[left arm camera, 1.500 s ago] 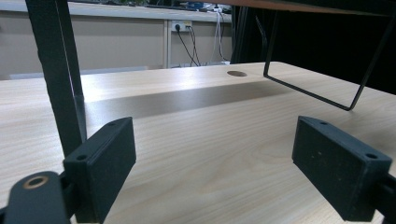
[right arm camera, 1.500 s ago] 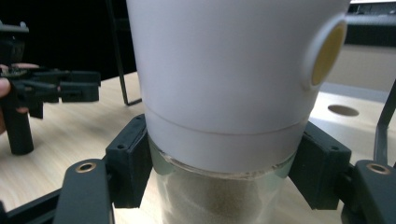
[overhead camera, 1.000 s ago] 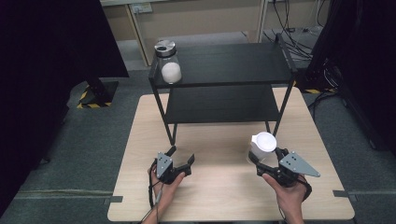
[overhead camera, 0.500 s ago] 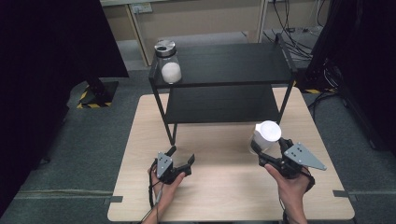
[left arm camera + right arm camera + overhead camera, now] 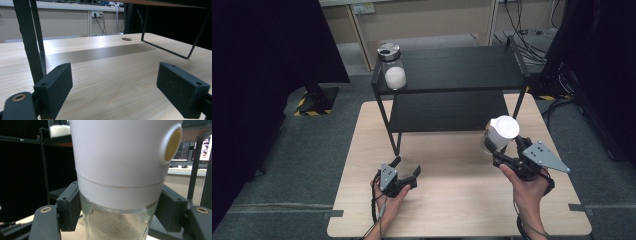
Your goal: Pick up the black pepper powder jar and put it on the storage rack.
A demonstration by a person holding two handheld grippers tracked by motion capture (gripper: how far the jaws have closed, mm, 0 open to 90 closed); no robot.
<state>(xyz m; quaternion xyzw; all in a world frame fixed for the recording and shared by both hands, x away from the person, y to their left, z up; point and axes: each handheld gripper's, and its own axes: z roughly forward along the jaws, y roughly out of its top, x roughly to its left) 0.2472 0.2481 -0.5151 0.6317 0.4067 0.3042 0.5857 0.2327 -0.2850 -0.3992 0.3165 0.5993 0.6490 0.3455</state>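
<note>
A glass jar with a white lid (image 5: 501,132) hangs above the right side of the wooden table (image 5: 452,205), with my right gripper (image 5: 506,148) shut on it. In the right gripper view the jar (image 5: 120,170) sits between the pads (image 5: 70,207), brownish powder showing in its glass part. My left gripper (image 5: 406,167) rests low on the table near the front left, open with nothing between its fingers (image 5: 53,88). A second glass jar with a metal lid (image 5: 392,66) holding white stuff stands on the left end of the black shelf's top level (image 5: 462,67).
The black two-level metal shelf (image 5: 447,107) stands on the table's far half; its front left leg (image 5: 30,40) rises close to my left gripper. A wire foot of the shelf (image 5: 170,48) shows farther off. Black curtains and cables surround the table.
My right gripper has lifted the white-lidded jar higher and carried it slightly right and forward. The left gripper has stayed put.
</note>
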